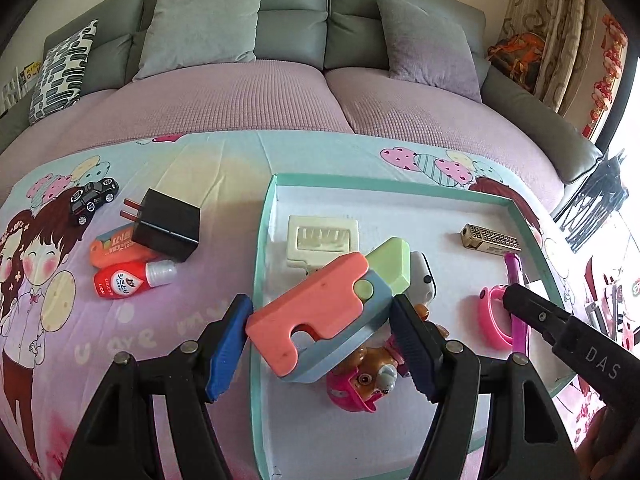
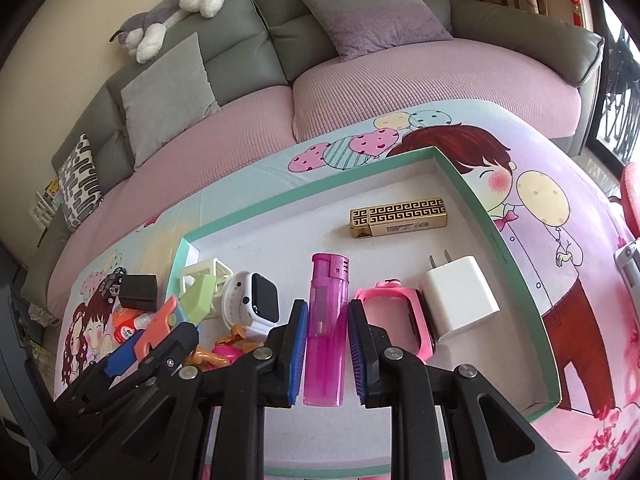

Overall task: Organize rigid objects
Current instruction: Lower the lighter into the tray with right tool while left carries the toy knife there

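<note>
My left gripper (image 1: 322, 318) is shut on a coral, blue and green plastic toy (image 1: 320, 308) and holds it over the left side of the teal-rimmed white tray (image 1: 262, 248). The toy also shows in the right wrist view (image 2: 160, 328). My right gripper (image 2: 328, 344) stands around a purple lighter (image 2: 326, 332) that lies in the tray, with small gaps on both sides. In the tray lie a gold lighter (image 2: 398, 218), a white charger (image 2: 460, 298), a pink watch (image 2: 400, 320), a white smartwatch (image 2: 256, 304) and a cream holder (image 1: 322, 240).
On the cartoon-print cloth left of the tray lie a black charger (image 1: 166, 224), a black toy car (image 1: 93, 199), a red bottle (image 1: 132, 280) and an orange pack (image 1: 116, 246). A pink dog figure (image 1: 364, 380) lies in the tray under the toy. A sofa with cushions stands behind.
</note>
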Demonstrator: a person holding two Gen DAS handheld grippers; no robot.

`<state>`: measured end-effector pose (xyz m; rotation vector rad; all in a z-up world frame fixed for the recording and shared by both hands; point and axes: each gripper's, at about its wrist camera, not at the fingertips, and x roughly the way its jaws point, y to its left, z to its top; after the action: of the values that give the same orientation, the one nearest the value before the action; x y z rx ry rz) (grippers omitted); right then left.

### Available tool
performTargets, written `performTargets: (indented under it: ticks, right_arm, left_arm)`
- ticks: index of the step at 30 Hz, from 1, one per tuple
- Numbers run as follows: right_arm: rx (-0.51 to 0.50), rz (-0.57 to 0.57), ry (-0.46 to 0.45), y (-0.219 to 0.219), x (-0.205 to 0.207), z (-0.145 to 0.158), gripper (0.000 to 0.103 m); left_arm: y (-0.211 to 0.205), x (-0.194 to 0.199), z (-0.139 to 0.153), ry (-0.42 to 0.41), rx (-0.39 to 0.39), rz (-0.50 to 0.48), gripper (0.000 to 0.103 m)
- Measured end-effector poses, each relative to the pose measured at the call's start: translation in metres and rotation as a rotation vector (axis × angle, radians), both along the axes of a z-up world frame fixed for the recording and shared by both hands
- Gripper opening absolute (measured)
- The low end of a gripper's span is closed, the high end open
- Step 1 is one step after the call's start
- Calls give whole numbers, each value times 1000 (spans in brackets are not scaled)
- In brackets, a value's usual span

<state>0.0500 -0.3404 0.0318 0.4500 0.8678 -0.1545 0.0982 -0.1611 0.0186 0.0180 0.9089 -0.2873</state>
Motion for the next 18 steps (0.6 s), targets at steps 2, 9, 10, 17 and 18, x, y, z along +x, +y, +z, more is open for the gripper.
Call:
performTargets:
  ticks: [2,9,10,17,18]
  right_arm:
    - [7,-1,2,-1,1,-2,22]
    - [17,12,24,-2,5,-11,22]
    - [18,12,25,-3,5,-11,22]
    - [35,4,32,-9,5,-15,22]
    - [36,3,32,-9,5,-15,22]
  left_arm:
    - [-2,2,-1,3,2,1,72]
    - [-12,7,-14,40,12,-13,72]
    - [-13,7,-14,37,15,-13,72]
    - [-14,5,-11,26,42,-8,72]
    - [-13,4,-10,25,46,-6,72]
